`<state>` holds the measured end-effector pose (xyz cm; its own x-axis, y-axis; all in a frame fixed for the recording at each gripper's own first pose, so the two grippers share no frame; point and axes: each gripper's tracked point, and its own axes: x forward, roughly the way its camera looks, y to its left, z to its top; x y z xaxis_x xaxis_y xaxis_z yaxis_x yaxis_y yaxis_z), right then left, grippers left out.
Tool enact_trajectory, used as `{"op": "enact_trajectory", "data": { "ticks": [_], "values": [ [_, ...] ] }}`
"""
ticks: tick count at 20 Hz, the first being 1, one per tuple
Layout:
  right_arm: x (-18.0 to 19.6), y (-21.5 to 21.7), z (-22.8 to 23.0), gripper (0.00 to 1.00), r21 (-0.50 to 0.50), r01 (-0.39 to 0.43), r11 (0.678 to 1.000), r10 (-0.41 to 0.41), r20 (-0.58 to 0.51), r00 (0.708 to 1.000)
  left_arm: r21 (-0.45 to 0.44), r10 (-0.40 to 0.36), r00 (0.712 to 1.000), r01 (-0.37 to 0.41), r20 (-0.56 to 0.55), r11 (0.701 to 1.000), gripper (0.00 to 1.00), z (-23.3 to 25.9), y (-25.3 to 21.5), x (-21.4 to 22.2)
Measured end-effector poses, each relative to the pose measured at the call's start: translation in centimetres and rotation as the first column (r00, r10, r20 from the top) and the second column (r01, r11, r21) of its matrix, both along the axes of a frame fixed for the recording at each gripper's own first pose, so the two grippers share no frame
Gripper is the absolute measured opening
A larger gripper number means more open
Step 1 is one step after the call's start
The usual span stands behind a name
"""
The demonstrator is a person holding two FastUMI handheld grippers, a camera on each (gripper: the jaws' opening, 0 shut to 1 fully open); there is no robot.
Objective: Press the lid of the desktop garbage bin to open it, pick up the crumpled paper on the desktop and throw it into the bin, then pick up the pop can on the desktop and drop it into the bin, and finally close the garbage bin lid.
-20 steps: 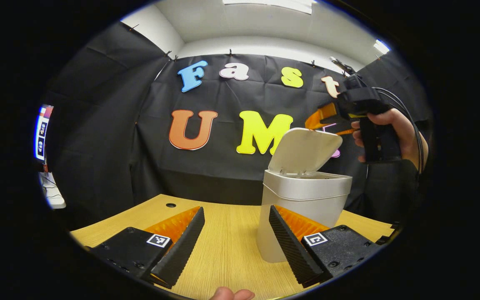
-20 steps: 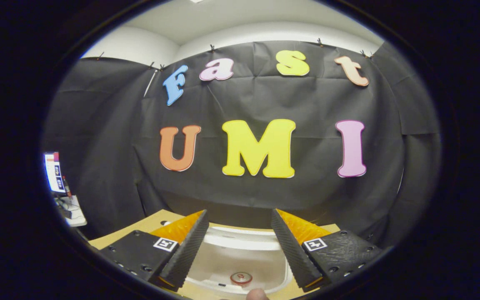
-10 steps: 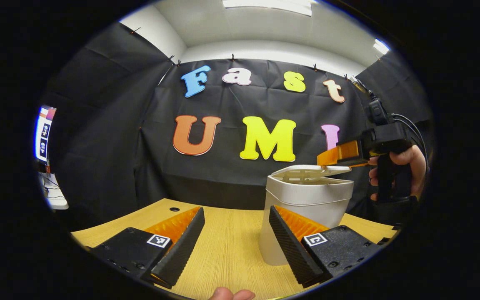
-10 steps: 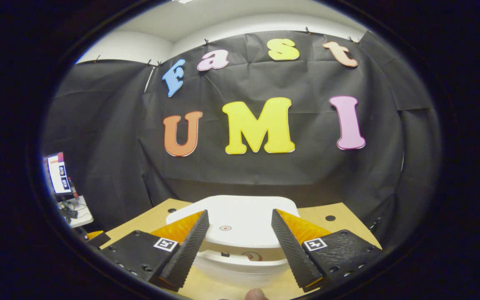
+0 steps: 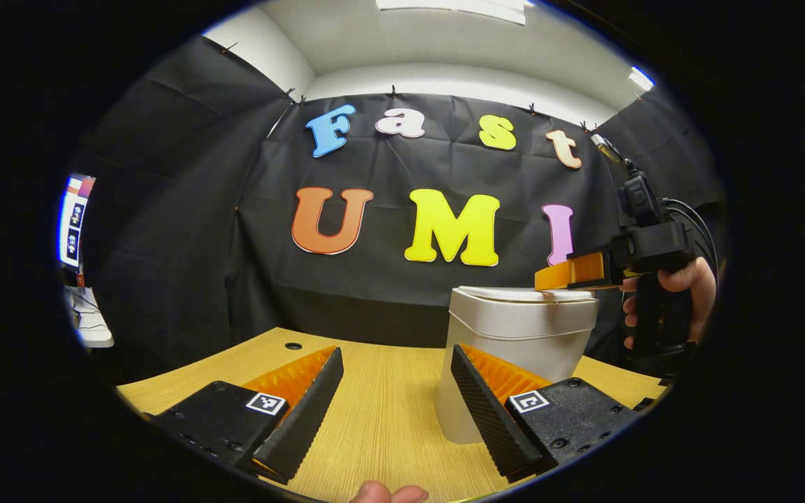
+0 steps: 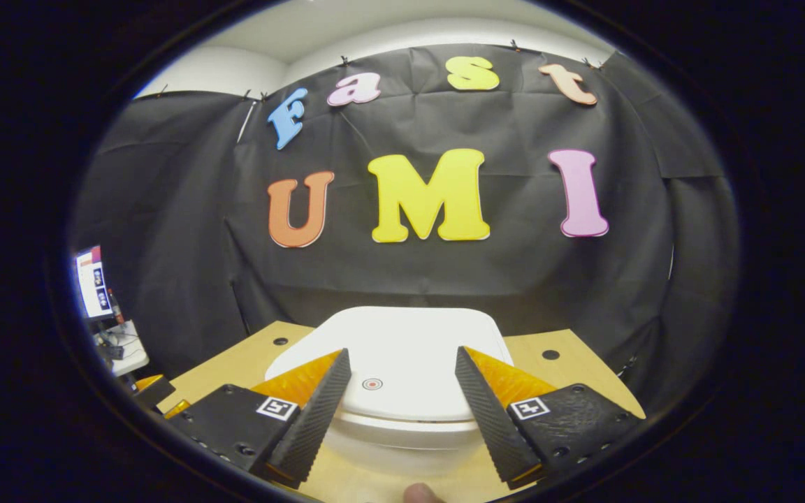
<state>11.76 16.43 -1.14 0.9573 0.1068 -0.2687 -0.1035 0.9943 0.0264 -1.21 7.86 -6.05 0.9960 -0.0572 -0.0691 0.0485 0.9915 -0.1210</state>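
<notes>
1. The pale bin (image 5: 514, 363) stands on your wooden table (image 5: 381, 419), right of centre in the left gripper view, its lid (image 5: 525, 294) lying flat and shut on the rim.
2. In the right gripper view the same lid (image 6: 395, 349) spreads white and level just beyond your fingers, a small red ring mark (image 6: 372, 383) near its front edge.
3. Your right gripper (image 6: 400, 405) sits over the lid's near edge with its fingers wide apart and nothing between them; whether they touch the lid cannot be told from this view.
4. From the left gripper view, that right gripper (image 5: 570, 272) reaches in from the right at lid height, its tips right at the lid's top, held by your hand (image 5: 668, 293) with dark cables trailing off its back.
5. Your left gripper (image 5: 395, 405) hovers low over the table, left of and nearer than the bin, fingers spread wide and empty; the right-hand finger (image 5: 486, 405) overlaps the bin's lower body in that view.
6. A small round hole (image 5: 293, 346) marks the table's far left; two more holes (image 6: 550, 354) show beside the bin in the right gripper view.
7. A lit screen (image 5: 71, 222) glows at the far left, outside the booth's black cloth.
</notes>
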Motion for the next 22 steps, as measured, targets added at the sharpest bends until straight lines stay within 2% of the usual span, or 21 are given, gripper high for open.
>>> {"op": "enact_trajectory", "data": {
  "ticks": [7,12,16,18,20,22],
  "values": [
    [-0.4,0.2,-1.1,0.94,-0.027,-0.034,0.999,0.034,0.023,0.999,-0.001,-0.028,1.000,0.028,-0.002,1.000,1.00,-0.2,-0.8,0.0],
    [-0.1,0.0,-1.4,0.92,-0.076,-0.037,0.996,0.041,0.050,0.998,0.010,-0.019,0.999,0.019,-0.027,1.000,1.00,-1.2,-0.5,0.5],
    [-0.4,-0.7,0.2,0.89,-0.005,-0.002,1.000,0.003,0.147,0.989,0.023,-0.024,1.000,0.024,-0.014,0.999,1.00,-0.8,-0.6,0.3],
    [-0.7,-0.7,0.0,0.98,-0.032,0.017,0.999,-0.011,0.162,0.987,0.031,-0.021,1.000,0.021,-0.007,0.999,1.00,-0.6,-0.6,0.3],
    [-1.6,-0.4,0.6,0.98,-0.059,0.003,0.998,0.007,0.170,0.985,0.035,-0.022,1.000,0.023,-0.003,0.999,1.00,-0.3,-0.8,0.1],
    [-3.0,-1.3,1.8,0.98,-0.033,0.003,0.999,0.004,0.215,0.977,0.040,-0.026,1.000,0.026,-0.001,0.999,1.00,-0.3,-1.1,0.0]
  ]
}}
